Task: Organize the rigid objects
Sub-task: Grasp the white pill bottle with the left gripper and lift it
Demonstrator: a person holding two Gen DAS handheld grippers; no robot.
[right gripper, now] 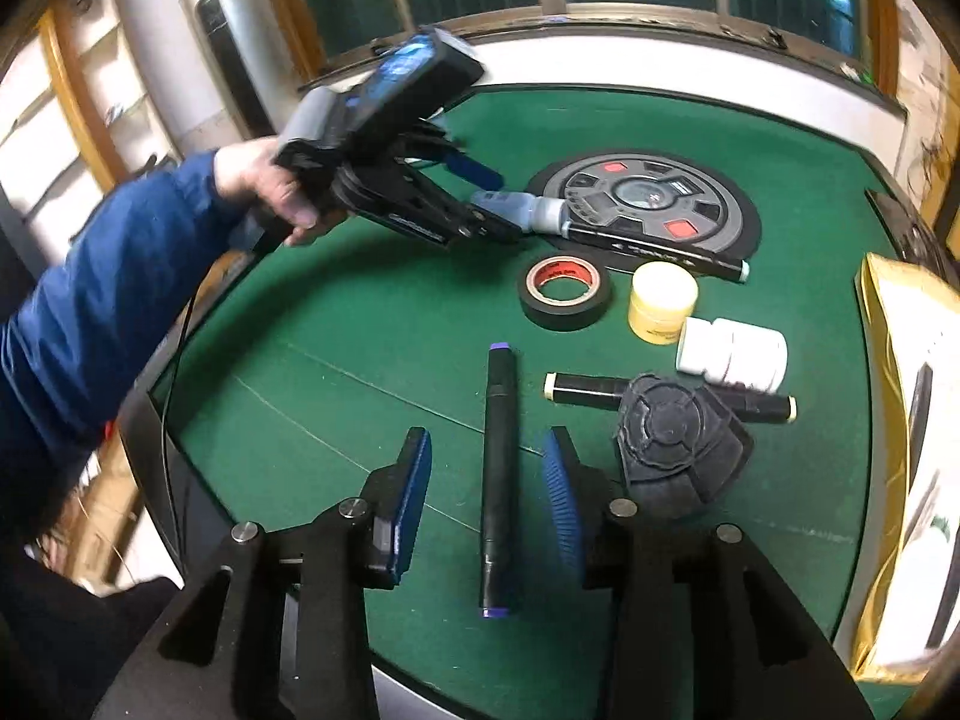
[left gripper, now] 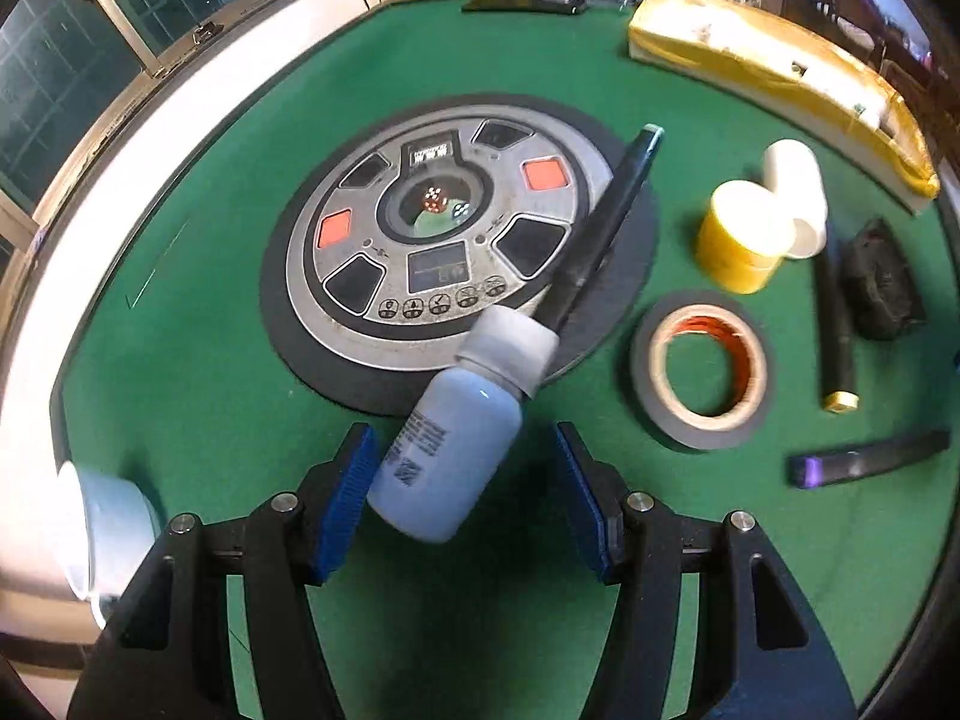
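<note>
On the green bench (left gripper: 198,396), the left tool (left gripper: 462,480) is spread wide around a grey bottle (left gripper: 456,438) lying between its pads, not clamped on it; the cap touches a long black marker (left gripper: 606,228) resting across the round panel (left gripper: 432,240). Further right sit a tape roll (left gripper: 702,369), a yellow jar (left gripper: 747,237) and a white jar (left gripper: 795,198). The right tool (right gripper: 486,504) is released too, straddling a purple-tipped marker (right gripper: 498,480), beside a black cap (right gripper: 678,444).

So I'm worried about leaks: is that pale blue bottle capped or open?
Capped. The pale blue plastic bottle lies tipped on the green felt between the left claw pads, its grey cap on.
</note>
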